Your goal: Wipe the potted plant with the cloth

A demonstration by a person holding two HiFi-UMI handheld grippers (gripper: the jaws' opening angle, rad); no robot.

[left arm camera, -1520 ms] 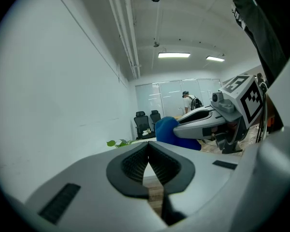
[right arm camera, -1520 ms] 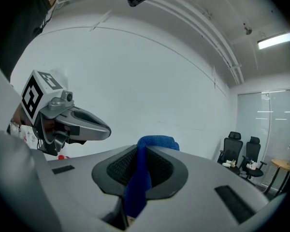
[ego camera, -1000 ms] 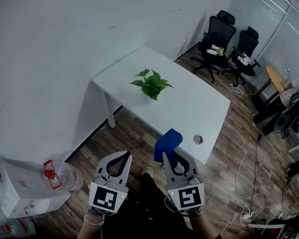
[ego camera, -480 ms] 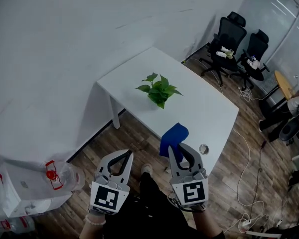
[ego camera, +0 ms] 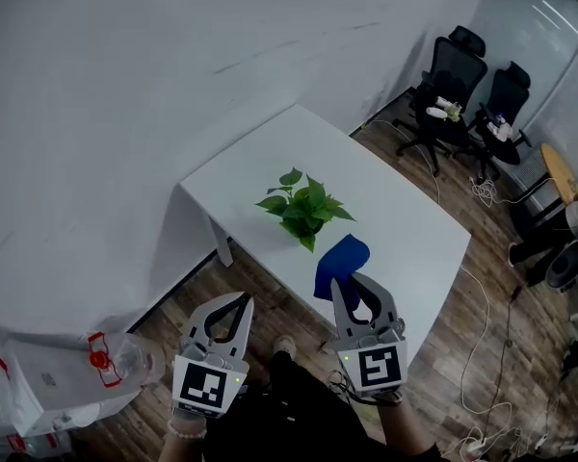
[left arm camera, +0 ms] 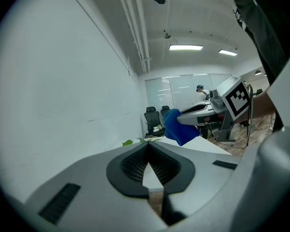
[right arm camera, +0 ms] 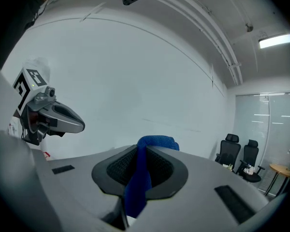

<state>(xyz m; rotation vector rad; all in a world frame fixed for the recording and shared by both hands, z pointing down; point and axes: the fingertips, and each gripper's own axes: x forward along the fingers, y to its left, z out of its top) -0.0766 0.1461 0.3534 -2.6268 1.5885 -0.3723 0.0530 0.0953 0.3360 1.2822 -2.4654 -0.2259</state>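
Observation:
A small green potted plant (ego camera: 302,212) stands near the middle of a white table (ego camera: 260,157). My right gripper (ego camera: 345,279) is shut on a blue cloth (ego camera: 339,265), which bunches past the fingertips just short of the plant's right side, over the table's near edge. The same blue cloth (right arm camera: 139,178) is pinched between the jaws in the right gripper view. My left gripper (ego camera: 225,314) is shut and empty, over the wooden floor to the left of the right one. In the left gripper view a few leaves of the plant (left arm camera: 134,141) show above the shut jaws, with the cloth (left arm camera: 180,127) to the right.
Two black office chairs (ego camera: 460,77) stand beyond the table's far right end. Cables (ego camera: 501,354) trail over the wooden floor at the right. A white box and a clear bottle with a red cap (ego camera: 101,358) sit at the lower left. A white wall runs behind the table.
Both grippers have come forward toward the table. The blue cloth, earlier short of the table's near edge, now hangs right beside the plant.

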